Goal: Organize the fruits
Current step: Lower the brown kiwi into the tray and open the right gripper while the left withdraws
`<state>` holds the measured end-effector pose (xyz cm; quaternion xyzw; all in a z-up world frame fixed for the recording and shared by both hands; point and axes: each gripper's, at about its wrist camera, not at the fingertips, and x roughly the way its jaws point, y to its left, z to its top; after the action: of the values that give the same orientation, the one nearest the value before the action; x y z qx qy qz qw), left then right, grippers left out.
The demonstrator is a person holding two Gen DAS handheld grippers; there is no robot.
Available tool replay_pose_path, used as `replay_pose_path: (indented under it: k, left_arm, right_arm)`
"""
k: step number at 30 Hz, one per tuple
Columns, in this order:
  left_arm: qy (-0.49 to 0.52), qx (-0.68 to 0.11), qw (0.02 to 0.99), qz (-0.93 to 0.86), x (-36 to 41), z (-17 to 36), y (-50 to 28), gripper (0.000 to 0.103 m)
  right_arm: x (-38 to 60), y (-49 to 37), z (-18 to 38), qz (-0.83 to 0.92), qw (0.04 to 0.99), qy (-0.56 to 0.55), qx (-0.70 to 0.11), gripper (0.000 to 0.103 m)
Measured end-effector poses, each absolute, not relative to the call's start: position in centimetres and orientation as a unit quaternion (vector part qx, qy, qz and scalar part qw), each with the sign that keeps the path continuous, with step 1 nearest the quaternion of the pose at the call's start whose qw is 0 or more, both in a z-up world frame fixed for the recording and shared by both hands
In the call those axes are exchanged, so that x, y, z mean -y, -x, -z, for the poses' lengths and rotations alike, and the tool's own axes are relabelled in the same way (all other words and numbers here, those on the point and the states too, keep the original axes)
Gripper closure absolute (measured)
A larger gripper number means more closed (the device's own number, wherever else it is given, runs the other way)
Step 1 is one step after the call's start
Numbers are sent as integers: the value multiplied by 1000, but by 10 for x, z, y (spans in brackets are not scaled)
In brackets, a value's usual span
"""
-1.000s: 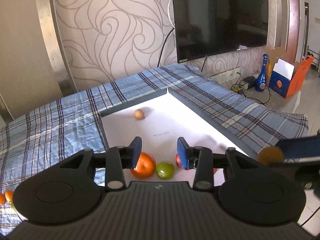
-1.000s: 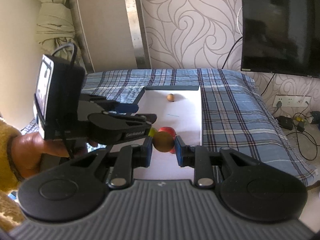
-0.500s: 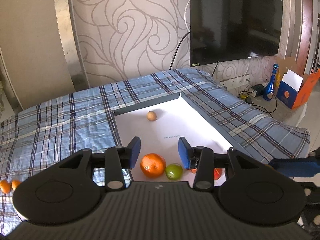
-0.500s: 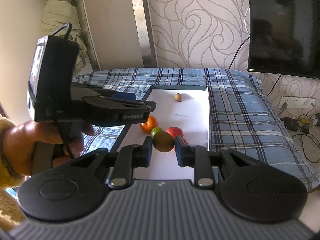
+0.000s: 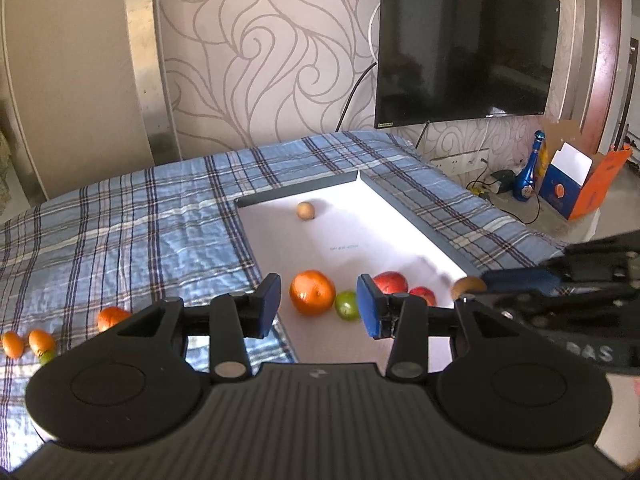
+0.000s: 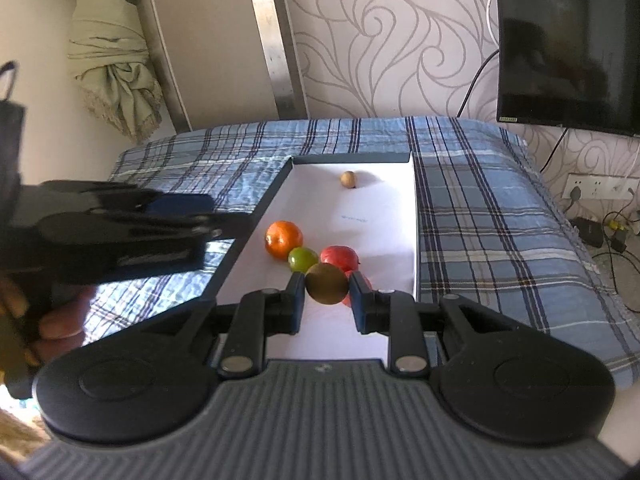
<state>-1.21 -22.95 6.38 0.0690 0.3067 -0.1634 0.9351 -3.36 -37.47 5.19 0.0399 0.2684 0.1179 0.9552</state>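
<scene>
Right tongs clamped on a brown-green round fruit – looks like a kiwi – held above the near end of the white tray on the plaid bed. Left tongs part open, nothing between the pads, over the tray's left edge. In the tray: orange, green fruit and red apple clustered just beyond the kiwi; small tan fruit alone at far end. Loose small oranges on the bed, left of the tray.

My right tool is clamped on a round brown fruit over the white shallow tray on the plaid bed. In the tray: orange mandarin, small green fruit, red apple, small tan fruit at the far end.
</scene>
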Motion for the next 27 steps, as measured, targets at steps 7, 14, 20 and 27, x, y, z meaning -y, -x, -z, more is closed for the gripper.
replay_pose_path:
  k: [7, 14, 20, 27]
  left_arm:
    - [-67, -311, 935, 157, 215, -62, 25, 55]
    - [-72, -312, 939, 126, 199, -66, 32, 55]
    - [-68, -319, 942, 81, 182, -69, 26, 55]
    - [-64, -328, 942, 43, 170, -72, 15, 55]
  right_arm:
    - [368, 8, -50, -130, 954, -24, -268, 76]
    - [366, -32, -45, -126, 954, -15, -273, 76]
    - [365, -62, -41, -118, 951, -24, -284, 76]
    - [361, -93, -33, -110, 943, -20, -312, 75]
